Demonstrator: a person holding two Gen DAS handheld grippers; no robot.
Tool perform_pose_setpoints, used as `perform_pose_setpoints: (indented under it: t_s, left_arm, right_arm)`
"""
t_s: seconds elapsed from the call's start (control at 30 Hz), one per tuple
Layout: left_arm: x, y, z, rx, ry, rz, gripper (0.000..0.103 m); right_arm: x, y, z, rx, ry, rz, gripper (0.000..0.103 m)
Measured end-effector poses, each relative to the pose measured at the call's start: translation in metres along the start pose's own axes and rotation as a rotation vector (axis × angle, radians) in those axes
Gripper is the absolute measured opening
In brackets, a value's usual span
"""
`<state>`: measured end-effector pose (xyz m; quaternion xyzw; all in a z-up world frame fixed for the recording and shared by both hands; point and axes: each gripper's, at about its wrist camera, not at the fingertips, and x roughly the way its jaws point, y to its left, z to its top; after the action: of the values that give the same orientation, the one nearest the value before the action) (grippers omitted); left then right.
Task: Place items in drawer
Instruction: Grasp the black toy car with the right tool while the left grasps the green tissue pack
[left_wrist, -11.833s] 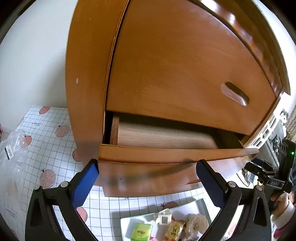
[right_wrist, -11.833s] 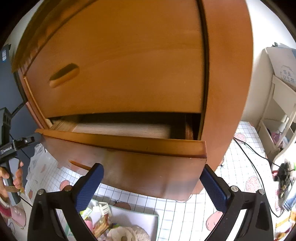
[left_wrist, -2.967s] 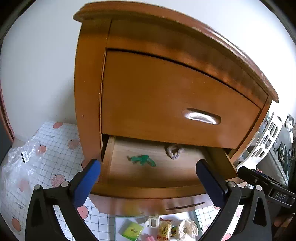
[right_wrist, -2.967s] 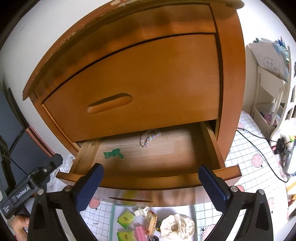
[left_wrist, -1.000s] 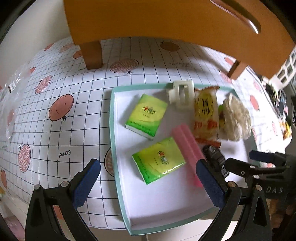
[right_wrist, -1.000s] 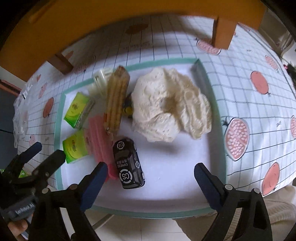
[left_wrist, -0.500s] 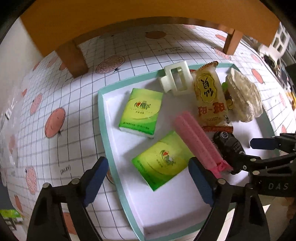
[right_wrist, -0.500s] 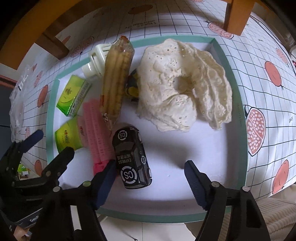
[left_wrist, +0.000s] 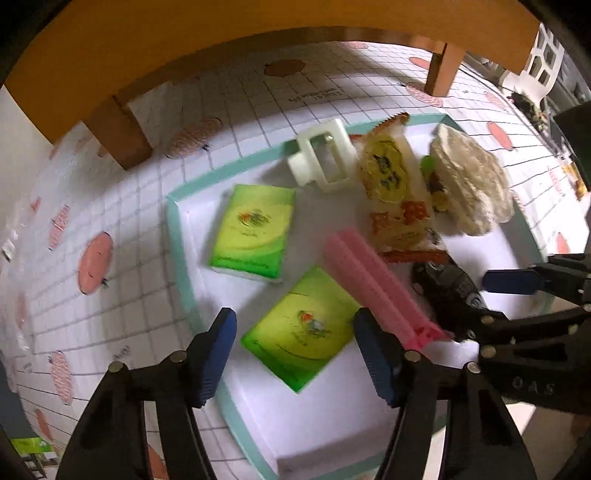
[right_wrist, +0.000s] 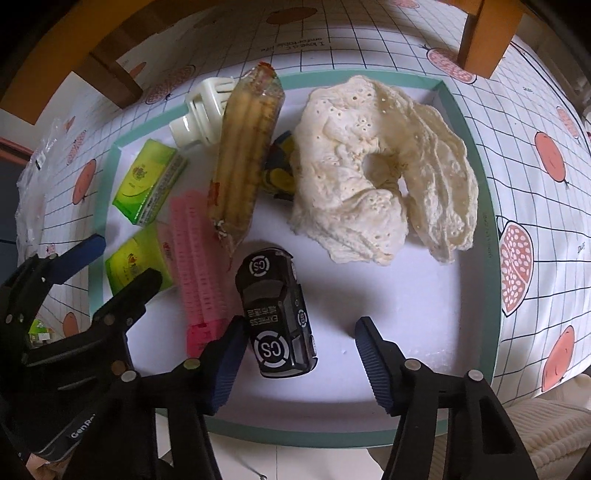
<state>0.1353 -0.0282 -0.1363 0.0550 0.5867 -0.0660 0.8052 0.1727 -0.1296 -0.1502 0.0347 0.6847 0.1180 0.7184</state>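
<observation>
- A white tray (right_wrist: 458, 110) with a teal rim lies on a checked cloth (left_wrist: 110, 229) printed with fruit, in front of the legs of a wooden cabinet (left_wrist: 118, 133).
- The left gripper (left_wrist: 291, 354) points down over the near left part of the tray. Its jaws are closing, with a green tissue pack (left_wrist: 301, 328) between them; the pads do not press on it yet.
- A second green tissue pack (left_wrist: 255, 229) lies farther back, apart from the first.
- A pink comb-like bar (left_wrist: 373, 284) lies slanted just right of the nearer pack, its end beside the left gripper's right finger.
- The right gripper (right_wrist: 297, 354) points down over the near middle of the tray. Its jaws are closing, with a black toy car (right_wrist: 275, 310) between them; the left pad is close to the car's side, the right pad stands apart from it.
- A snack packet (right_wrist: 247, 155) lies behind the car, next to a cream hair clip (right_wrist: 205, 110).
- A cream lace cloth (right_wrist: 380, 170) is bunched in the tray's far right part.
- The drawer itself cannot be made out in either view.
</observation>
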Motion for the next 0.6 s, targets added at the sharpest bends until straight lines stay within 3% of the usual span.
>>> perform_pose_setpoints:
  t_s: [0.13,0.17,0.3,0.6]
  left_arm:
    - [0.012,-0.007,-0.008,0.019,0.045,0.017,0.062]
    - [0.016,-0.007,-0.01,0.012,0.06,0.012,0.058]
    - [0.019,-0.003,-0.007,-0.04,0.067,-0.012,0.057]
    - [0.02,-0.004,-0.003,-0.057,0.052,-0.008,0.055]
  right_arm:
    - [-0.002,-0.003,-0.002,0.03,-0.007,0.022,0.055]
    - [-0.003,-0.004,-0.002,0.037,-0.008,0.025,0.054]
    - [-0.003,-0.003,-0.002,0.05,-0.008,0.023,0.053]
    - [0.007,0.031,-0.008,-0.049,0.005,-0.094,0.05]
